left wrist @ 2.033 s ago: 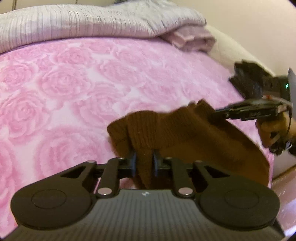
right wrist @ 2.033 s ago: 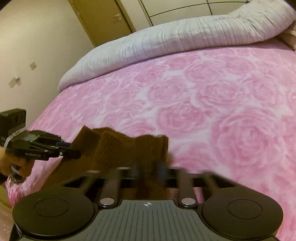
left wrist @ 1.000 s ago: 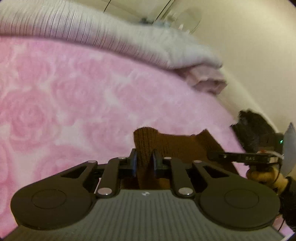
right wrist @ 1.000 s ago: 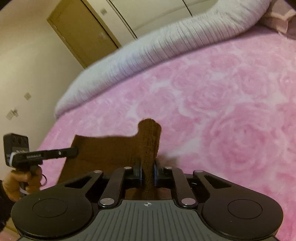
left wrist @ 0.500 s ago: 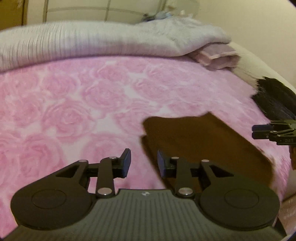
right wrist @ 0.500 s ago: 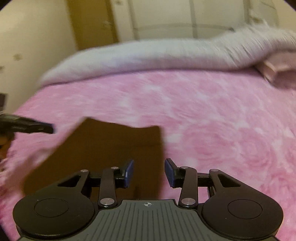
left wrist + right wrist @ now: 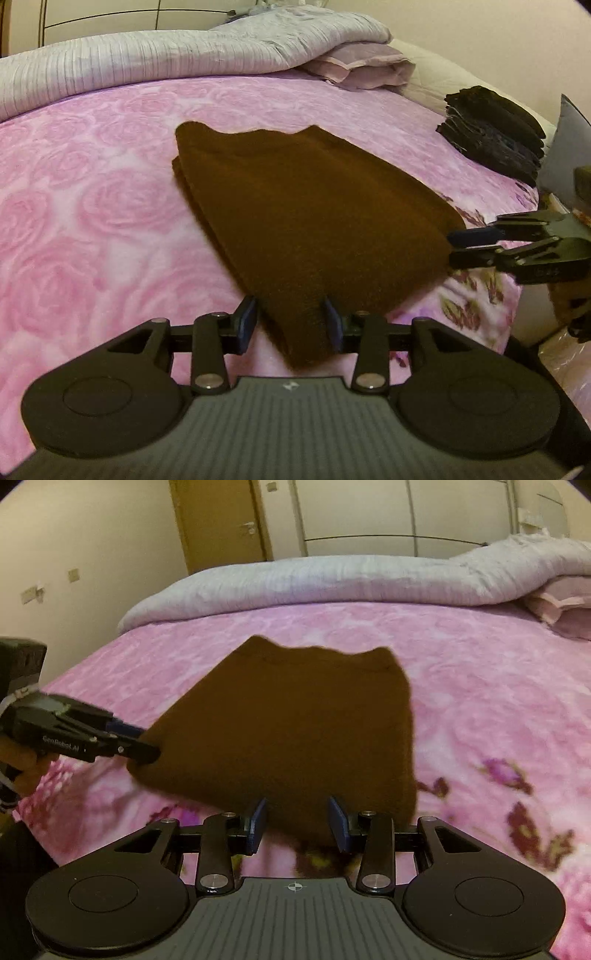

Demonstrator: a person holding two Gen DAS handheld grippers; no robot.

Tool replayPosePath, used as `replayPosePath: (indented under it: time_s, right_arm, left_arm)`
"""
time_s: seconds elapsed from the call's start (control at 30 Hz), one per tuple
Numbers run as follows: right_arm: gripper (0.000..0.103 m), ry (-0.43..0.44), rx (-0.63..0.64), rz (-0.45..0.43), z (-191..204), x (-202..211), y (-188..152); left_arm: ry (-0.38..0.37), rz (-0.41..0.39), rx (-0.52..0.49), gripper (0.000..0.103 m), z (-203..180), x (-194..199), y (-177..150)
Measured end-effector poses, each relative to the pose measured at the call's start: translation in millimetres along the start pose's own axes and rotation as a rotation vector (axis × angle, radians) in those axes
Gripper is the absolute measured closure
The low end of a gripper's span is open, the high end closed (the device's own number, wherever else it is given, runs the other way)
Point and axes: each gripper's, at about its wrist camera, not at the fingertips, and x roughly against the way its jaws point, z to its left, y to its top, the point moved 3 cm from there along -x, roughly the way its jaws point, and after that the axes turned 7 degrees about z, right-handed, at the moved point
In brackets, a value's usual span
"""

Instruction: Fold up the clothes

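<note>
Sweater [image 7: 306, 218] now flat on the bed [image 7: 92, 206], folded double; a second ago both tongs pinched it. Left tongs [image 7: 291, 325] and right tongs [image 7: 297, 825] are released, straddling its 6 o'clock edge. Fold looks landed.

Pink rose-print bed [image 7: 92, 192] carrying a folded brown garment [image 7: 303, 206] lying centred, grey duvet [image 7: 147, 62] bunching at twelve o'clock, dark clothes stack [image 7: 491, 133] sitting at two o'clock
</note>
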Motion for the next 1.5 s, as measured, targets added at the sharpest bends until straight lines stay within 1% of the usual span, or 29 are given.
replayPosePath:
  time_s: [0.07,0.17,0.47,0.77,0.83,0.87,0.9,0.93,0.97,1.0,1.03,1.1,1.17,1.27,1.33,1.37,1.43,1.47,1.5]
  right_arm:
    - [0.062,-0.017,-0.012,0.010,-1.8,0.4,-4.8]
    - [0.062,-0.015,-0.019,0.022,-5.9,-3.6,-11.5]
    - [0.062,-0.032,-0.068,0.019,-9.2,-0.6,-13.2]
    - [0.060,-0.096,-0.131,0.056,0.4,3.3,-15.0]
    - [0.060,-0.139,-0.144,0.098,3.4,1.5,-16.6]
    - [0.060,-0.157,-0.129,0.107,8.3,1.7,-16.9]
    - [0.059,-0.167,-0.095,0.104,15.8,2.9,-16.9]
    - [0.059,-0.178,-0.061,0.102,23.3,4.0,-16.9]
    - [0.058,-0.188,-0.001,0.096,33.2,3.4,-16.6]
    - [0.056,-0.197,0.082,0.087,45.3,1.3,-16.1]
    - [0.055,-0.207,0.165,0.078,57.3,-0.9,-15.6]
    - [0.047,-0.225,0.330,0.060,81.6,-5.1,-14.7]
    - [0.043,-0.243,0.491,0.048,104.6,-12.4,-14.4]
    - [0.043,-0.273,0.732,0.057,133.8,-40.0,-18.5]
    - [0.043,-0.319,0.887,0.047,149.0,-60.8,-25.1]
    - [0.043,-0.342,0.951,0.034,153.5,-69.1,-27.5]
    - [0.046,-0.345,1.006,0.016,154.3,-77.7,-25.8]
    - [0.063,-0.328,0.997,0.015,151.4,-78.3,-21.7]
    - [0.075,-0.301,0.968,0.019,146.5,-76.6,-15.7]
  left_arm:
    - [0.014,-0.005,-0.005,0.066,-2.3,-0.2,-1.7]
    - [0.026,-0.005,0.006,0.066,-5.1,-1.5,-2.7]
    - [0.063,-0.003,-0.003,0.066,-11.9,1.4,-5.1]
    - [0.085,-0.009,-0.022,0.066,-15.7,1.7,-7.1]
    - [0.085,-0.012,-0.019,0.066,-15.8,2.2,-7.2]
    - [0.086,-0.013,-0.023,0.066,-16.1,3.5,-6.9]
    - [0.088,-0.014,-0.029,0.066,-16.4,5.0,-6.6]
    - [0.107,-0.026,-0.040,0.065,-16.3,10.6,-6.1]
    - [0.128,-0.040,-0.052,0.064,-16.1,16.8,-5.6]
    - [0.149,-0.053,-0.065,0.064,-16.0,23.0,-5.0]
    - [0.190,-0.069,-0.082,0.066,-14.7,29.8,-5.2]
    - [0.269,-0.092,-0.129,0.067,-9.4,42.3,-6.5]
    - [0.309,-0.095,-0.161,0.066,0.1,50.3,-8.6]
    - [0.368,-0.066,-0.237,0.060,13.9,51.0,-12.0]
    - [0.411,-0.045,-0.323,0.051,18.3,46.1,-14.6]
    - [0.423,-0.037,-0.373,0.050,18.8,42.8,-15.0]
    - [0.442,-0.036,-0.473,0.039,16.8,35.8,-15.9]
    - [0.448,-0.044,-0.526,0.036,15.0,32.3,-16.1]
    - [0.454,-0.054,-0.579,0.032,13.0,28.9,-16.3]
